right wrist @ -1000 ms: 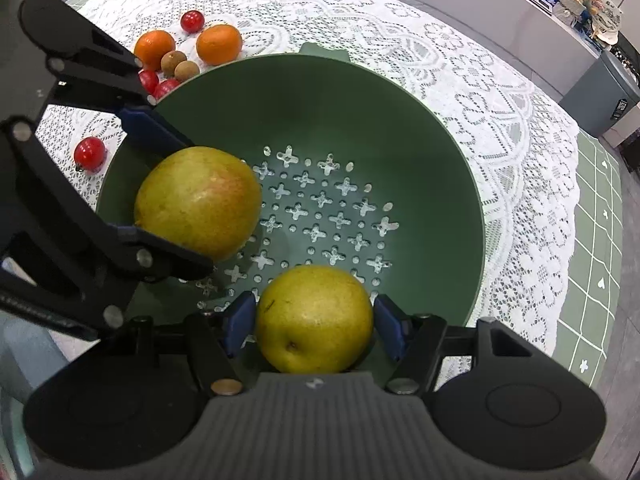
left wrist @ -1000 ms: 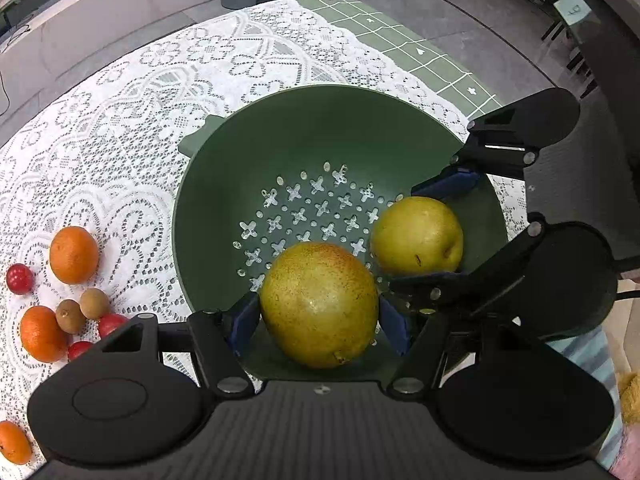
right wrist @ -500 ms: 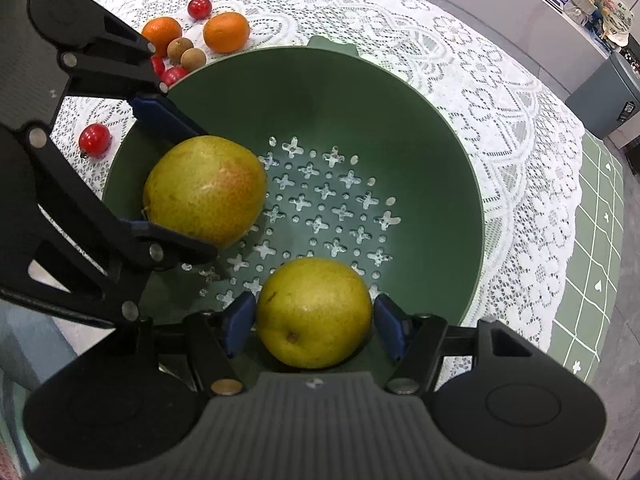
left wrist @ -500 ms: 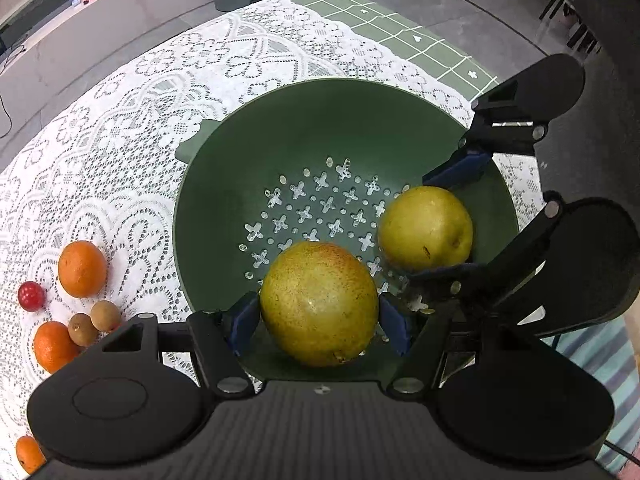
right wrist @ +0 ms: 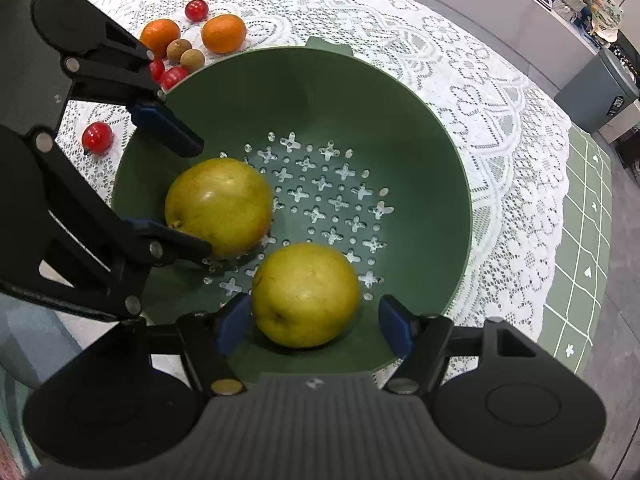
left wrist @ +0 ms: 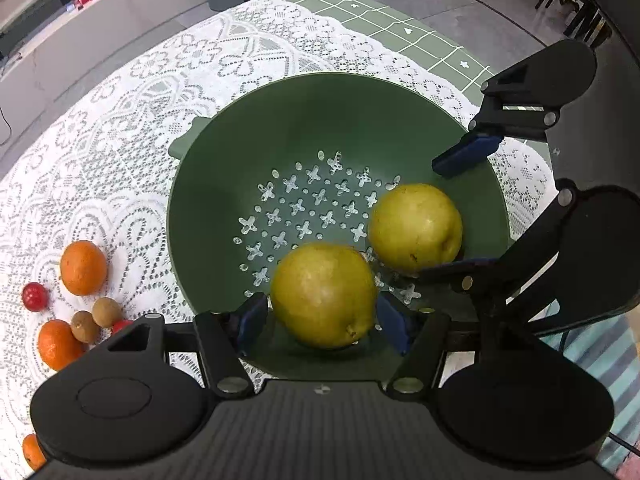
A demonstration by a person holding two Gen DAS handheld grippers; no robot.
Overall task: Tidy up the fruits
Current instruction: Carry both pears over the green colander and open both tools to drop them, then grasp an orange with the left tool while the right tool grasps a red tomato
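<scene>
A green colander (left wrist: 280, 120) (right wrist: 400, 100) stands on the lace cloth with two yellow-green pears on its floor. My left gripper (left wrist: 322, 320) is open around the reddish pear (left wrist: 324, 294) (right wrist: 218, 206), pads slightly apart from it. My right gripper (right wrist: 314, 322) is open around the other pear (right wrist: 306, 294) (left wrist: 416, 226), its right pad well clear. Each gripper shows in the other's view: the right one (left wrist: 460, 212) and the left one (right wrist: 180, 192).
Left of the colander lie oranges (left wrist: 83, 267) (right wrist: 223, 33), small brown fruits (left wrist: 106, 312) (right wrist: 192, 58) and red cherry tomatoes (left wrist: 35, 297) (right wrist: 97, 137). A green checked mat (right wrist: 580, 240) lies past the cloth's far edge. A grey bin (right wrist: 596, 92) stands beyond.
Both grippers have opened and let go of their pears, which now rest on the colander floor. Both grippers have pulled back a little.
</scene>
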